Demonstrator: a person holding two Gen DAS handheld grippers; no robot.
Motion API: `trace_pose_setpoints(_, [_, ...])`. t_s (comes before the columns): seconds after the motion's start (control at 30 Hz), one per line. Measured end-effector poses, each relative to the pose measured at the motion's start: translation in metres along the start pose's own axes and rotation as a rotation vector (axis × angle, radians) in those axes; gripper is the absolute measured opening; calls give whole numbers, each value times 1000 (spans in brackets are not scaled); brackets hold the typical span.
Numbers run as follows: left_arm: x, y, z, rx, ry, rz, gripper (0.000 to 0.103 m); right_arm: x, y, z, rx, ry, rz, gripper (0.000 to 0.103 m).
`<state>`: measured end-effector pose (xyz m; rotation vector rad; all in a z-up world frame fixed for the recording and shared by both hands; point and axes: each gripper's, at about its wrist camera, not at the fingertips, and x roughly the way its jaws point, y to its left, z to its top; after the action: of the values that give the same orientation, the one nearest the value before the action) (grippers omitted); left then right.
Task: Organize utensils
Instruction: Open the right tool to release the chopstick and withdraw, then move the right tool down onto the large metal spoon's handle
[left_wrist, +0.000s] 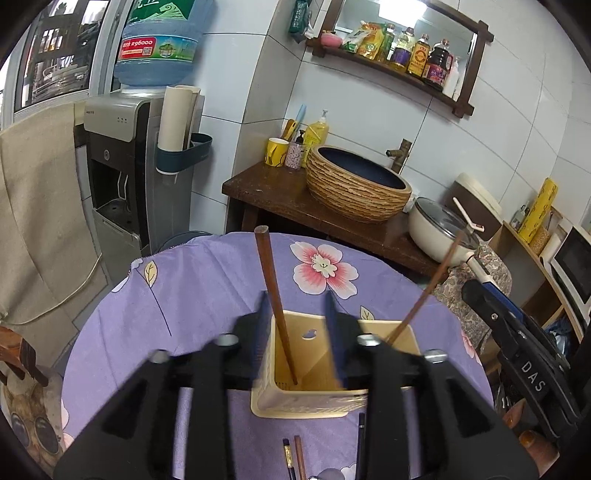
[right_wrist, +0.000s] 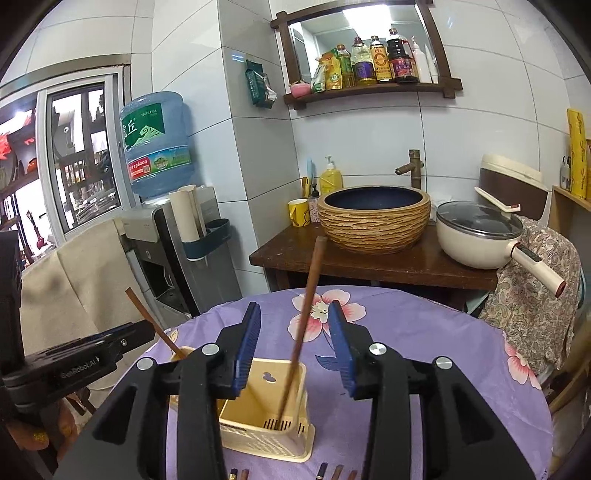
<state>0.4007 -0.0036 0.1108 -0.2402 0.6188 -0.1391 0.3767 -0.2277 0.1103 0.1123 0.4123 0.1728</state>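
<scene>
"DAS" on right tongs (left_wrist: 532, 373)

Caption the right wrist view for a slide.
Right gripper, jaws open, around a brown chopstick standing in the cream utensil holder on a purple floral tablecloth.

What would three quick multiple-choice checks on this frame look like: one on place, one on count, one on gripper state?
1. Where does the cream utensil holder stand?
A. on the purple floral tablecloth
B. in the basin
C. on the wall shelf

2. How many brown chopsticks stand in the holder?
A. none
B. two
C. five

3. How are the right gripper pads?
A. clamped on a chopstick
B. apart, touching nothing
C. out of view

Answers: 1 A, the cloth shows all round its base. 2 B, one chopstick upright, the other chopstick leaning. 3 B, clear gaps show either side of the stick.
</scene>
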Motion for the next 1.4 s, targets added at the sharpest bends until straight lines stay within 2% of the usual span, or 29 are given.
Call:
trace_pose_setpoints(0.03, [-3, 1, -2, -6, -11, -3, 55, -2, 1, -1, -12, -2, -4, 40])
trace_pose_setpoints(0.1, [-7, 2, -7, -7, -22, 0, 57, -7, 2, -5, -32, -3, -4, 46])
trace_pose_setpoints(0.27, [-23, -1, -27, 44, -21, 0, 70, -26, 7, -23, -86, 0, 8, 54])
trace_pose_setpoints(0.33, [-32, -1, -42, 71, -26, 7, 76, -35, 9, -34, -109, 5, 17, 58])
trace_pose_setpoints(0.4, [-39, -2, -59, 99, -27, 30, 78, -45, 9, -48, -133, 17, 29, 64])
trace_pose_setpoints(0.5, [-47, 1, -91, 140, -6, 40, 79, -55, 6, -76, -145, 68, 41, 65])
trace_pose_setpoints(0.63, [-50, 11, -137, 154, 76, 43, 79, -60, -3, -114, -134, 169, 57, 65])
trace_pose_setpoints(0.83, [-48, 27, -187, 100, 179, 35, 79, -74, -7, -172, -158, 256, 74, 65])
trace_pose_setpoints(1.03, [-48, 32, -218, 85, 227, 21, 79, -77, -19, -210, -126, 351, 114, 65])
trace_pose_setpoints(1.13, [-47, 32, -227, 89, 244, 20, 78, -80, -22, -217, -112, 384, 152, 65])
trace_pose_setpoints(1.4, [-45, 25, -240, 95, 278, 4, 72, -80, -23, -227, -107, 418, 167, 64])
